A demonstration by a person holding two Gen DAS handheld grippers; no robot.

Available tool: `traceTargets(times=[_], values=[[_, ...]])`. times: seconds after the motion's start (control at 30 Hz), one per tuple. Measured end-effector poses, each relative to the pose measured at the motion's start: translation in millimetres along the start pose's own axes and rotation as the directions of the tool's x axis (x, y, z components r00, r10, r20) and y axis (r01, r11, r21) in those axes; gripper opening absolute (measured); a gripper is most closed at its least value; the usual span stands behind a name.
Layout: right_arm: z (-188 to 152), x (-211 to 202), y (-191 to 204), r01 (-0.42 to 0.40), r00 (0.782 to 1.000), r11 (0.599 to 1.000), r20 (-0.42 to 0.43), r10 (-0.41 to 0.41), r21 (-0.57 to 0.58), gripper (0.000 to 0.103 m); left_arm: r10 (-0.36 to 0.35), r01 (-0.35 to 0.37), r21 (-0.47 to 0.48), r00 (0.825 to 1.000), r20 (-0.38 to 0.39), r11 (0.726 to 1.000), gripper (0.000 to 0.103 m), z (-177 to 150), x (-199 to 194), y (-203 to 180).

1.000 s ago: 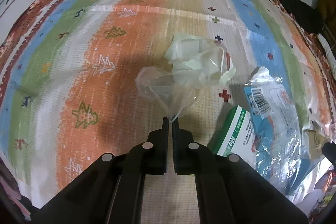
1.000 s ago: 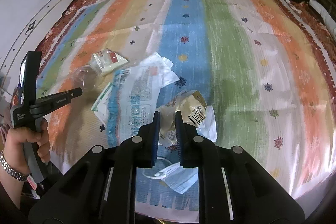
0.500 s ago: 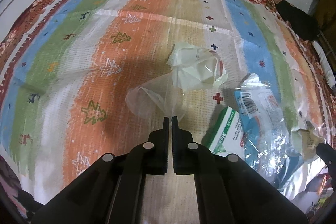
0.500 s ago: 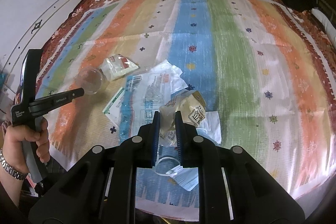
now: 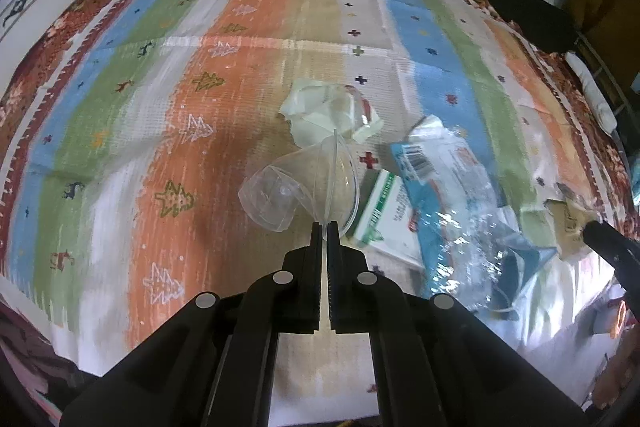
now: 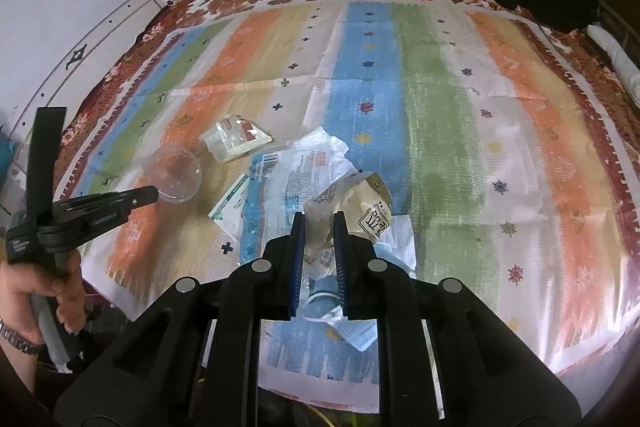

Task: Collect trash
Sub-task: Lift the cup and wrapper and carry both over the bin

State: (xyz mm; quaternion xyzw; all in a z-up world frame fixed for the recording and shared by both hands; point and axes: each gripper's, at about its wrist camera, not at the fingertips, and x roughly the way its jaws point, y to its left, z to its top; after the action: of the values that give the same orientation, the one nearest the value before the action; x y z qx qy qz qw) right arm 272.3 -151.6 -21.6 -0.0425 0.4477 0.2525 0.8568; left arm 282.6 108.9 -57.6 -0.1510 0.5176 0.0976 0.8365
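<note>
Striped cloth [image 6: 440, 131] in orange, blue and green, bordered with red flowers, covers the whole surface under a pale wall. At the middle of the left wrist view, the left gripper [image 5: 324, 225] is pinched tight on the rim of a clear plastic cup [image 5: 300, 183], which hangs tilted just off the cloth. At about 1 o'clock from the cup lies a crumpled white wrapper [image 5: 320, 111]; at 3 o'clock a green-and-white packet [image 5: 380, 211] lies partly under a blue printed plastic bag [image 5: 440, 187] (shiny and creased). The right gripper [image 6: 319, 219] is closed to a narrow gap on a beige crumpled bag [image 6: 360, 199], held above the blue bag. At 9 o'clock in that view, a hand [image 6: 40, 291] holds the left gripper's handle.
</note>
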Motion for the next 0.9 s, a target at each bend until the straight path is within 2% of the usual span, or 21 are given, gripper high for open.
traceTargets(times=[0.27, 0.53, 0.7, 0.9], values=[[-10.7, -20.6, -0.1, -0.008, 1.0, 0.999, 0.021, 0.007, 0.044, 0.013, -0.047, 0.047, -0.008, 0.999, 0.02, 0.999, 0.001, -13.6, -24.9, -9.3], [-32.2, -46.9, 10.8, 0.029, 0.998, 1.0, 0.054, -0.029, -0.002, 0.013, -0.093, 0.094, -0.013, 0.994, 0.05, 0.995, 0.001, -32.2, -51.8, -10.5], [-48.6, -64.7, 16.8, 0.006, 0.997, 1.0, 0.074, -0.005, -0.011, 0.013, -0.128, 0.129, -0.005, 0.989, 0.071, 0.992, 0.001, -44.5, -69.5, -14.5], [-61.6, -79.6, 28.6, 0.053, 0.993, 0.996, 0.113, -0.045, -0.067, 0.013, -0.17, 0.167, 0.031, 0.981, 0.096, 0.985, 0.001, -68.6, -91.2, -25.3]])
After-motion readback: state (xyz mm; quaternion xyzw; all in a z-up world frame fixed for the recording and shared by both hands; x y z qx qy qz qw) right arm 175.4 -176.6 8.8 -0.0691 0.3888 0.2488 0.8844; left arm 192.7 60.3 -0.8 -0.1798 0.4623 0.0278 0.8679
